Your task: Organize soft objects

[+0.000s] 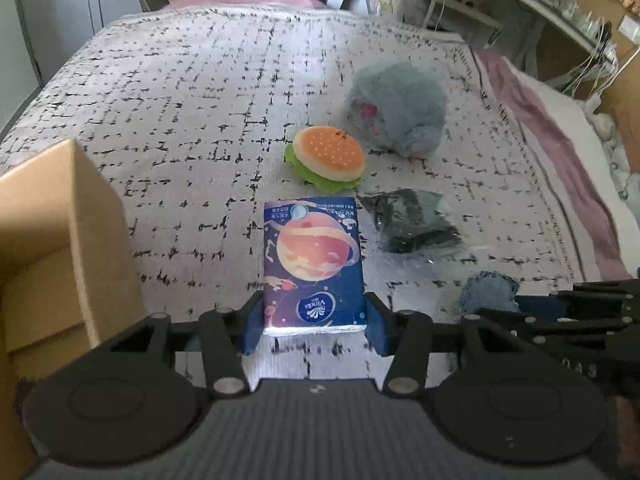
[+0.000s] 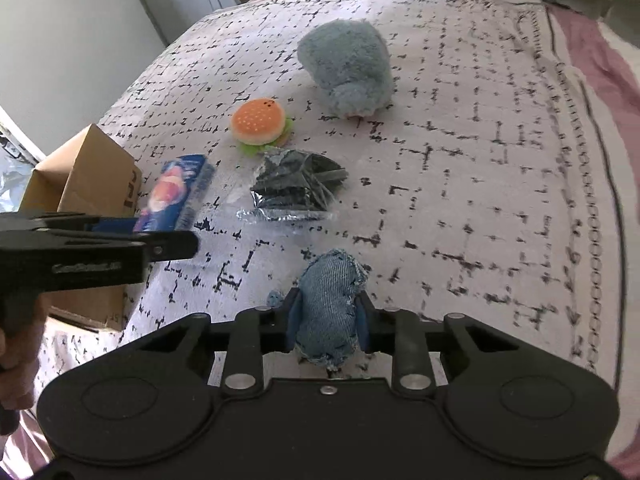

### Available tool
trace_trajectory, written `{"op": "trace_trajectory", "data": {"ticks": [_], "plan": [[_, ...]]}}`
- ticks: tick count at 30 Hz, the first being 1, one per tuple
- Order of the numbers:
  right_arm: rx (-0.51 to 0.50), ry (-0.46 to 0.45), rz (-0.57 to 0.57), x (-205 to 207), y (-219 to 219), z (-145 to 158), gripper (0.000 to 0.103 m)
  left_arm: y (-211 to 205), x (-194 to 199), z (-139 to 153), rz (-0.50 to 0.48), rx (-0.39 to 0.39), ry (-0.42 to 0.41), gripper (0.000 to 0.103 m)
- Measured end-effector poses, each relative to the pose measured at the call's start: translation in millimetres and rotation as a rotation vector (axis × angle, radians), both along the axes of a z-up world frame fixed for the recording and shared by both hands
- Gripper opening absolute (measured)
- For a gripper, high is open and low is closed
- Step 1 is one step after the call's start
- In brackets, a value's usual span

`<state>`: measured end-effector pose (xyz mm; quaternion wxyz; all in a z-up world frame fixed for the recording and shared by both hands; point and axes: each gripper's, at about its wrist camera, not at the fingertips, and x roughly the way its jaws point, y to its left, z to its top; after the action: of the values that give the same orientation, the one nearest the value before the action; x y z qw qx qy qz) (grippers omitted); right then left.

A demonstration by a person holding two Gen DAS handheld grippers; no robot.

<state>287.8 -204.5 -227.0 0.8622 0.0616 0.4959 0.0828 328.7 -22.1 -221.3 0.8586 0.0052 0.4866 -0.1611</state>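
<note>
Cardboard box (image 1: pixel 48 240) — cut off left

Left hand-held gripper (image 1: pixel 315 322): blue pads pressed against both sides of a tissue pack (image 1: pixel 314 260) printed with a planet. The pack's far end lies over the patterned bed cover (image 1: pixel 200 100). Beyond it: a burger plush (image 1: pixel 326 156), then a grey-blue fluffy toy (image 1: pixel 400 106). Right of the pack: a clear bag of dark items (image 1: pixel 412 220). Cardboard box (image 1: pixel 52 220) at left. Denim piece (image 1: pixel 490 290) at lower right.
</note>
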Motion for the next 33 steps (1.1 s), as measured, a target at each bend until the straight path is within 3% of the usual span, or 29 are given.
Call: {"op": "trace_trajectory", "data": {"ticks": [18,30,33], "plan": [[-0.108,-0.154,0.011,-38,35,49,0.028,43,-53,61,-0.01,-0.072,-0.169,0.051],[-0.108,-0.201,0.054,-39,77,66,0.028,92,-79,82,0.056,-0.119,-0.232,0.051],[-0.11,-0.212,0.067,-38,88,67,0.028,105,-85,86,0.075,-0.12,-0.255,0.044]]}}
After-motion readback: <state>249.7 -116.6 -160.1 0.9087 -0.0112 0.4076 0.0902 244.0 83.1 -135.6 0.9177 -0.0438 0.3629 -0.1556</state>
